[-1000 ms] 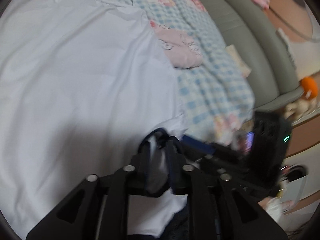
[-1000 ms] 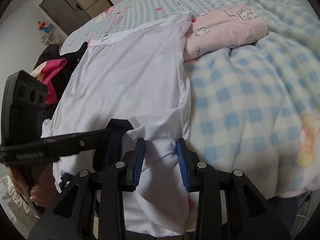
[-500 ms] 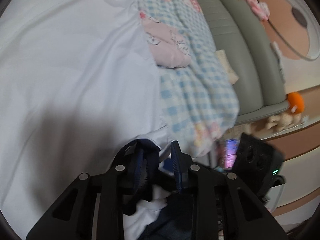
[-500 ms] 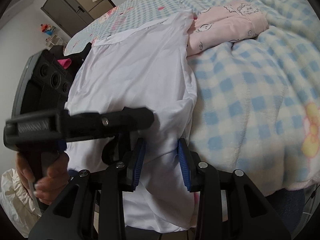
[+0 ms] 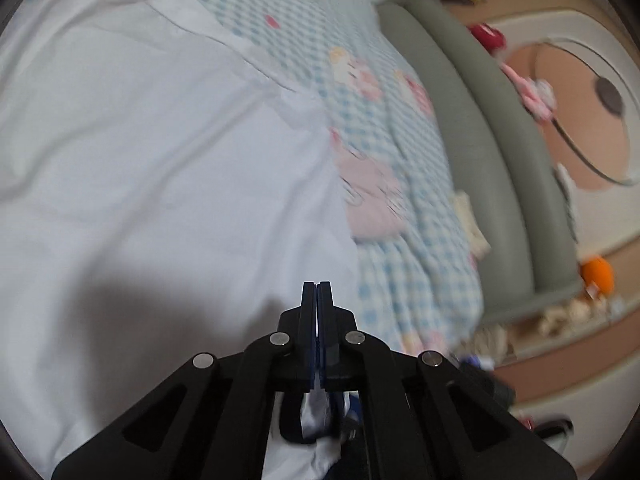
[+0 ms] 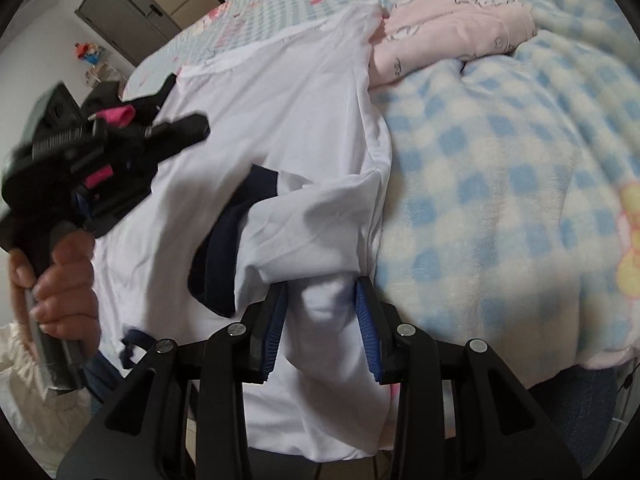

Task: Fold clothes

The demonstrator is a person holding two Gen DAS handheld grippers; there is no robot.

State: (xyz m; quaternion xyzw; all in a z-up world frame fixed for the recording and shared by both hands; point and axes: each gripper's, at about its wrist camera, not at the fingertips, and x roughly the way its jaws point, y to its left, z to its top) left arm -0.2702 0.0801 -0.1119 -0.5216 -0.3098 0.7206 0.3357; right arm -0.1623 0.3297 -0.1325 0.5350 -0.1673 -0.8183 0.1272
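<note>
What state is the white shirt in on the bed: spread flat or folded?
Mostly spread: the white shirt lies flat on the bed, only its navy-trimmed sleeve turned over.

A white shirt with navy trim lies on a blue-and-white checked blanket. Beside the shirt, a pale pink garment with small printed figures. The right gripper is black with blue pads.

Smooth white cloth shirt, fluffy checked fleece blanket, ribbed blue pads

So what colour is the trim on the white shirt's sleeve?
Navy trim, clearest in the right wrist view.
</note>
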